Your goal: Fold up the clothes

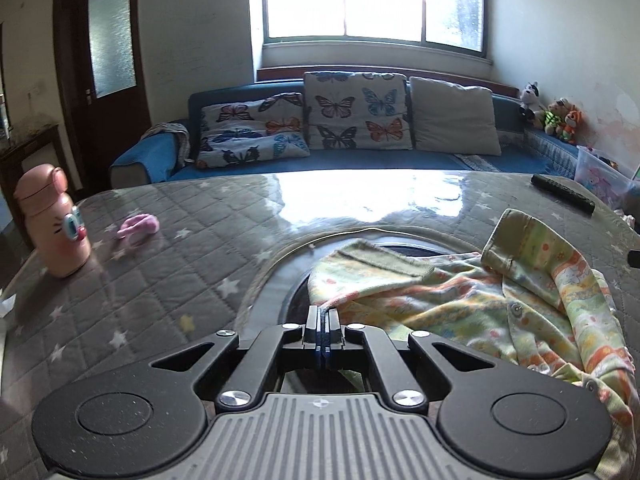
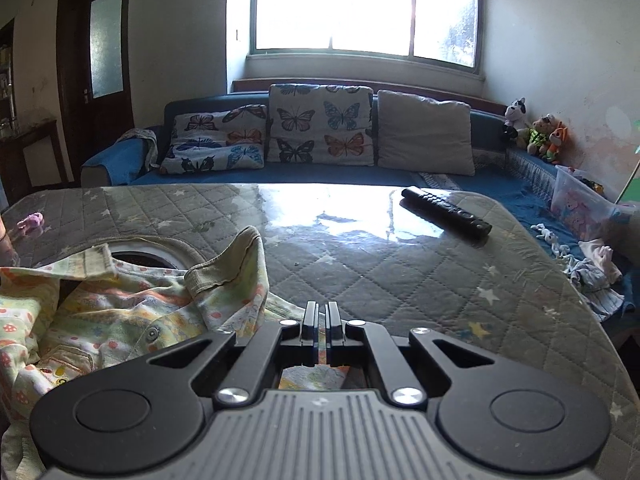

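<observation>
Lying crumpled on the table [image 1: 152, 280], the garment [image 1: 460, 308] fills the lower right of the left wrist view and the lower left of the right wrist view [image 2: 120, 312]. It is a small printed button-up, bunched rather than flat: one ribbed cuff [image 1: 516, 232] stands up at mid right, a collar or hem edge [image 1: 376, 258] drapes over the round dark opening in the table cover. A button [image 2: 152, 334] shows at lower left of the right view.

Left gripper [image 1: 323, 316]: jaws brought together, only a thin slit between them; no cloth seen pinched, tip sits just beside the garment's left edge. Right gripper [image 2: 320, 310]: jaws likewise nearly closed, a scrap of print visible beneath the linkage, but nothing clamped between the fingers as far as I can tell.

Judgement: the scene fits either a garment waiting to be spread, or one mid-fold that has slumped. Whichever holds, good folding needs it flat: grip at seams or cuffs rather than loose middle cloth, take one layer only, keep both grippers level so the fabric tensions evenly, and watch the buttons and the opening's rim for snags.

Remote [image 2: 446, 212] lies well apart, upper right; pink bottle [image 1: 54, 220] and pink scrap [image 1: 138, 226] at far left, clear of the work.
</observation>
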`<state>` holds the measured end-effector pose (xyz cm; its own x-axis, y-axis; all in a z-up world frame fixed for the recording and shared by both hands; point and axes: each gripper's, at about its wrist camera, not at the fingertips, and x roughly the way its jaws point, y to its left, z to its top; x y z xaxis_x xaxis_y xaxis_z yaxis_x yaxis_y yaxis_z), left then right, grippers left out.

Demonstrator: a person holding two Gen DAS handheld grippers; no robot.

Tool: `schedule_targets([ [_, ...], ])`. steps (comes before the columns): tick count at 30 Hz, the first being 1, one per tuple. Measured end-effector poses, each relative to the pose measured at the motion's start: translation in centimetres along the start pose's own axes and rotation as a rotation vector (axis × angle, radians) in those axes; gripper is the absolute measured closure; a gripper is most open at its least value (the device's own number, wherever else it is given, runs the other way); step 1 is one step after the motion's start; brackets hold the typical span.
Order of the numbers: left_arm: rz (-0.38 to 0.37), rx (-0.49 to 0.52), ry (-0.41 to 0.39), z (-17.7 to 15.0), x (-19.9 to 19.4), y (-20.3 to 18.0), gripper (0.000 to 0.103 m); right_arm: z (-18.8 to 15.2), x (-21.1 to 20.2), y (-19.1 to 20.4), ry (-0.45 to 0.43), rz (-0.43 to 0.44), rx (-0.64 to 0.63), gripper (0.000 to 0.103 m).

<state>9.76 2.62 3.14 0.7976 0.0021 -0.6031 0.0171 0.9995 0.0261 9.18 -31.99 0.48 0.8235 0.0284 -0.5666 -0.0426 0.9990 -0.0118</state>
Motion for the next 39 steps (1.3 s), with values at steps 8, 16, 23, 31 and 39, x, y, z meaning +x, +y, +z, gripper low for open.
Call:
schedule_targets([
  [8,0.031,-0.048,-0.022,-1.6,-2.9,2.4,0.101,-1.7,-3.7,-3.2,-0.043,-0.074,0.074,0.101],
  [16,0.058,-0.086,0.009,-4.3,-4.7,4.4,0.101,-6.5,-7.9,-8.5,-0.017,-0.201,0.228,0.101],
  [23,0.086,-0.114,0.063,-6.9,-5.5,5.8,0.101,-8.3,-8.3,-9.0,0.036,-0.193,0.225,0.098],
  [31,0.096,-0.105,0.101,-7.9,-5.1,6.1,0.100,-3.7,-4.0,-3.8,0.026,0.000,0.150,0.082],
  [39,0.104,-0.093,0.138,-8.7,-4.5,6.3,0.088,1.3,3.5,1.9,0.077,0.121,0.040,0.069],
])
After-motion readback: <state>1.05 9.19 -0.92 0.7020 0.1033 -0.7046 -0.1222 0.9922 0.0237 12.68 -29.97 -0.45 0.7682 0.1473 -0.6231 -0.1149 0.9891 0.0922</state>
